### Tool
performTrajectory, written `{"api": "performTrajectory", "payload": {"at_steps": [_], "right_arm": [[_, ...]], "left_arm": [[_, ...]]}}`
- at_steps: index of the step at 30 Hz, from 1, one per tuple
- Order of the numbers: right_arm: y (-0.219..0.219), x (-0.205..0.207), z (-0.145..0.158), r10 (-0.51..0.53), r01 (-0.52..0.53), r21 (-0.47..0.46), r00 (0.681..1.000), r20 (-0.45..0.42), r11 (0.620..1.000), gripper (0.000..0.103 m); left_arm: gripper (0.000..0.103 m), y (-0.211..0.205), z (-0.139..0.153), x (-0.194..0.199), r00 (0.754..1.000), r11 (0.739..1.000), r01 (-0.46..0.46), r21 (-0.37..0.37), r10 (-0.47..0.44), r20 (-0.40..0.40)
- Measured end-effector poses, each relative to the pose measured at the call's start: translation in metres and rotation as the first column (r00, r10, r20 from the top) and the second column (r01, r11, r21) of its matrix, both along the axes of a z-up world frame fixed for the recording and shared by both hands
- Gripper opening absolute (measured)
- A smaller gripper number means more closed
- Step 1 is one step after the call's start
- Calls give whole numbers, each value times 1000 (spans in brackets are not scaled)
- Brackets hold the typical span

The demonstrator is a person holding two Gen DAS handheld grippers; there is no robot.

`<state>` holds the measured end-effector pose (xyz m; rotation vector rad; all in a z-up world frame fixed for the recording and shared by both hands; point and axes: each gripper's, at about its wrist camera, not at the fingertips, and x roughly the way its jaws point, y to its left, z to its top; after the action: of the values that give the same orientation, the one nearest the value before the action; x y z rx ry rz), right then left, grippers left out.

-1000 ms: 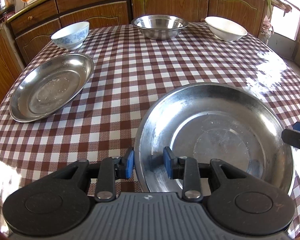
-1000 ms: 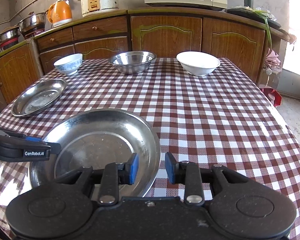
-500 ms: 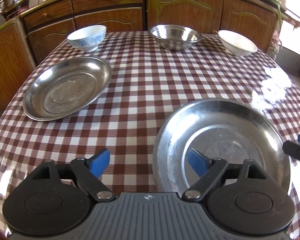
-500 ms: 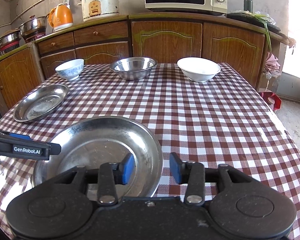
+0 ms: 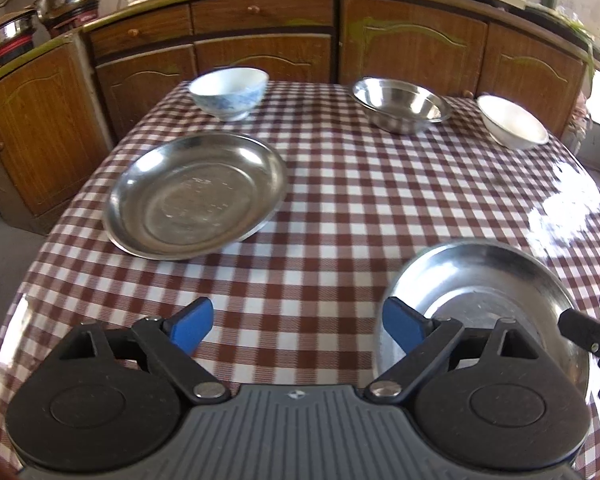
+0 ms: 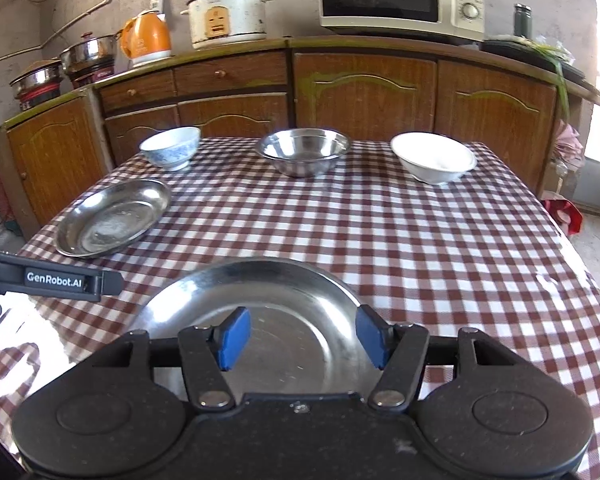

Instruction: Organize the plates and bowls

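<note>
Near plate (image 6: 260,292): polished steel, scuffed base, bright glare. Far plate (image 5: 196,196): same metal, faintly scratched. Steel bowl (image 6: 304,152): mirror-shiny. Two ceramic bowls, glazed: white (image 6: 434,158), blue-patterned (image 5: 228,92). Desk cloth (image 6: 440,248): glossy checked vinyl. Cabinets (image 6: 364,92): varnished wood.

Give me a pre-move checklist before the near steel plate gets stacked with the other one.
1. Near steel plate resting flat on the table, released: ok.
2. Left tool free of the plate, jaws opening, nothing between them: ok.
3. Right tool jaws opening over the plate, pads not pressing its rim: ok.
4. Far steel plate empty, ready to receive: ok.
5. Cloth between the two plates free of objects: ok.
6. Blue-patterned bowl, steel bowl and white bowl upright, apart at the far edge: ok.
</note>
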<state>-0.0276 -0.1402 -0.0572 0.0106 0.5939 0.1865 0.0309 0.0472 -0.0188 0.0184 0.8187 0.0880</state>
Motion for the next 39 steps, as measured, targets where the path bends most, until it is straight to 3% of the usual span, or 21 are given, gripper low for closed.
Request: {"api": "performTrajectory", "payload": {"at_steps": [39], "right_arm": [[133,37,16,212,-212,-38,977,-9,977,77]], "left_arm": [[94,96,18,-11,984,985,-174,-12,175,46]]}}
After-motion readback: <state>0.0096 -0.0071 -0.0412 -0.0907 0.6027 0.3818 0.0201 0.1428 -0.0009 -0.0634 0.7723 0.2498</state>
